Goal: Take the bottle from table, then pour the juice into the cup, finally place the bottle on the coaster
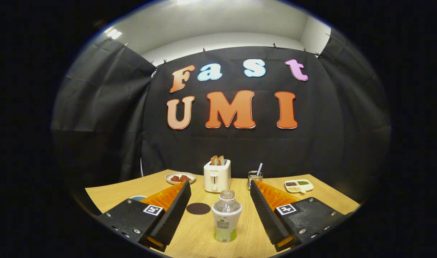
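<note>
A small clear bottle (226, 219) with a pale label and green juice at its base stands upright on the wooden table (322, 200), between my two fingers. My gripper (220, 188) is open wide, its fingers on either side of the bottle and apart from it. A dark round coaster (198, 208) lies flat just left of the bottle, beyond the left finger's inner edge. The rim of a cup (138, 197) peeks out behind the left finger.
A white toaster (217, 176) with two bread slices stands beyond the bottle. Left of it is a plate (180, 177) with reddish food. To the right stand a metal holder (255, 178) with a utensil and a divided dish (299, 185).
</note>
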Demonstrator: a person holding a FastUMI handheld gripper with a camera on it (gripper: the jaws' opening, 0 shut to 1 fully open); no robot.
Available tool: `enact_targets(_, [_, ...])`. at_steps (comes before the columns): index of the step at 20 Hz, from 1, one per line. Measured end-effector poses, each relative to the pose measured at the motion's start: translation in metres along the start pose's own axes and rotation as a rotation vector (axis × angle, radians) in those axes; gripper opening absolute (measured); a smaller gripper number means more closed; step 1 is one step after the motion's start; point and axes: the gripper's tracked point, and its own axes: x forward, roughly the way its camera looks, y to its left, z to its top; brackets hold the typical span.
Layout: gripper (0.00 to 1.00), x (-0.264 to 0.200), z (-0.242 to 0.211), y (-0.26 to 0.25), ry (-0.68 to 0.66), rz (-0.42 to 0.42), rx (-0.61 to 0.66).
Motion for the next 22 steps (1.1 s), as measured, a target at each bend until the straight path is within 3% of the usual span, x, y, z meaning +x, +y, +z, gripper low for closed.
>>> enact_targets(3, [0.99, 0.011, -0.038, 0.007, 0.063, 0.018, -0.016])
enact_targets(9, [0.99, 0.03, -0.1, -0.012, 0.173, -0.049, -0.059])
enact_targets(13, [0.97, 0.041, -0.133, -0.014, 0.242, -0.055, -0.012])
enact_targets(15, [0.91, 0.046, -0.147, -0.016, 0.277, -0.061, 0.006])
enact_targets(19, [0.67, 0.054, -0.156, -0.016, 0.302, -0.063, 0.033])
enact_targets(22, [0.62, 0.058, -0.156, -0.021, 0.322, -0.097, 0.047])
